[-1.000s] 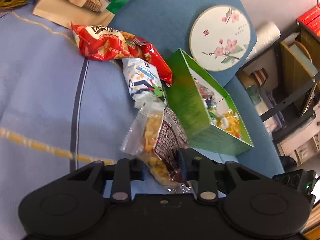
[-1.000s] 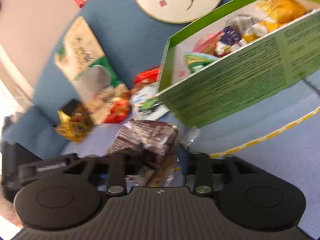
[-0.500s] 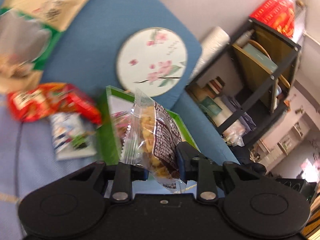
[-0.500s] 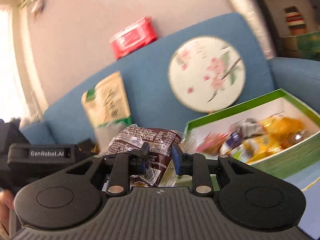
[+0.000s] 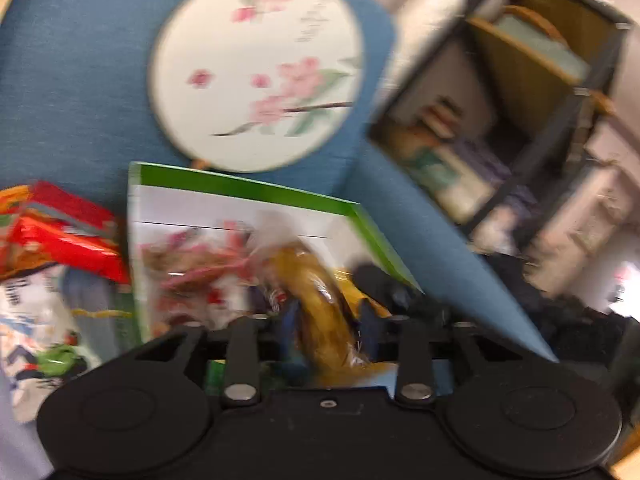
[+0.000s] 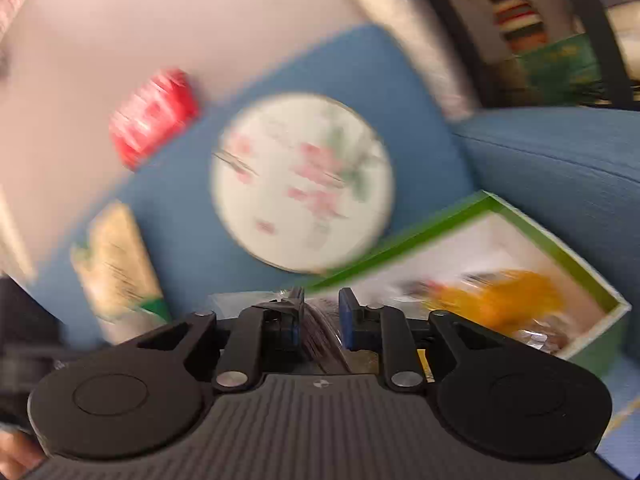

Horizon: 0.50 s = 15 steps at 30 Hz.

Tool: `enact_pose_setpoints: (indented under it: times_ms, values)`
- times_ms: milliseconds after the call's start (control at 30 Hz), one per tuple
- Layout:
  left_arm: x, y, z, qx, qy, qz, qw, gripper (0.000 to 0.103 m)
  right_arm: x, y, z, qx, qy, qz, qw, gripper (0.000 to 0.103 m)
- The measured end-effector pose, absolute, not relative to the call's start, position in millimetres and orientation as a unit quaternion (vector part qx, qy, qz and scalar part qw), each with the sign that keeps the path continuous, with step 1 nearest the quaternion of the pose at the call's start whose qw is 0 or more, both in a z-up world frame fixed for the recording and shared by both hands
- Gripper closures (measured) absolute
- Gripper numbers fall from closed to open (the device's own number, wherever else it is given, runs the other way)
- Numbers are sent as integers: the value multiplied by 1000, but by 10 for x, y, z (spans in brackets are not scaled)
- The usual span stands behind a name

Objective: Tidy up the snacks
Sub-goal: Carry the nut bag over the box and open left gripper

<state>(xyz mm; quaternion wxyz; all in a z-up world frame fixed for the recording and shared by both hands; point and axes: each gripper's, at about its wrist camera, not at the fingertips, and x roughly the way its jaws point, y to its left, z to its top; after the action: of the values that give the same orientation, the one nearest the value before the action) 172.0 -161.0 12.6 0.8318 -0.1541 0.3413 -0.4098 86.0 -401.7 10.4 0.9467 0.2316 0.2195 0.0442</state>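
Note:
My left gripper (image 5: 326,316) is shut on a clear snack bag (image 5: 320,300) of yellow pieces, held over the open green box (image 5: 248,188), which holds several snack packs. My right gripper (image 6: 320,316) is shut on a dark brown snack bag (image 6: 322,340), held just left of the same green box (image 6: 440,224). Both views are blurred by motion. A red snack bag (image 5: 60,236) and a white-and-blue snack bag (image 5: 36,320) lie on the sofa left of the box.
A round white fan with pink blossoms (image 5: 256,68) leans on the blue sofa back (image 5: 72,80). A dark shelf unit (image 5: 520,100) stands to the right. A beige-and-green bag (image 6: 116,264) and a red pack (image 6: 152,116) are at the left.
Both grippers have lifted their bags off the sofa seat and swung toward the green box. The left bag now hangs over the box's inside.

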Motion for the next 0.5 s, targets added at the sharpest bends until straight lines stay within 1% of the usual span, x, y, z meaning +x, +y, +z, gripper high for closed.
enact_pose_setpoints:
  times_ms: [33,67,100,167,200,233,267,367,400,433,467,500]
  values:
    - [1745,-1586,100,-161,341,-393,839,14,856,-4056,89,238,223,45,944,66]
    - [1758,-1552,88,-167,339,-379,844,9,829,-4090,93,250,220,47,942,61]
    - [1773,-1509,78,-170,340,-366,850,8,798,-4104,112,253,214,46,942,60]
    - [1796,-1411,80,-173,341,-354,854,8,729,-4077,157,242,205,49,947,51]
    - [1790,-1342,88,-178,338,-345,857,4,710,-4051,161,238,208,54,947,48]
    - [1785,-1277,102,-182,335,-340,860,0,699,-4010,156,236,215,64,946,42]
    - [1776,-1208,122,-186,331,-335,862,0,699,-3951,141,231,223,79,944,41]
    - [1738,-1065,207,-193,312,-316,875,0,762,-3730,126,204,233,117,943,42]
    - [1733,-1034,233,-192,310,-312,877,0,787,-3669,127,202,234,137,941,45]
    - [1726,-1005,255,-193,308,-309,879,0,806,-3607,120,203,233,160,938,51]
    - [1713,-977,275,-193,306,-311,879,0,823,-3548,110,202,232,180,934,53]
    - [1699,-942,288,-191,305,-311,880,0,844,-3484,98,193,236,189,934,54]
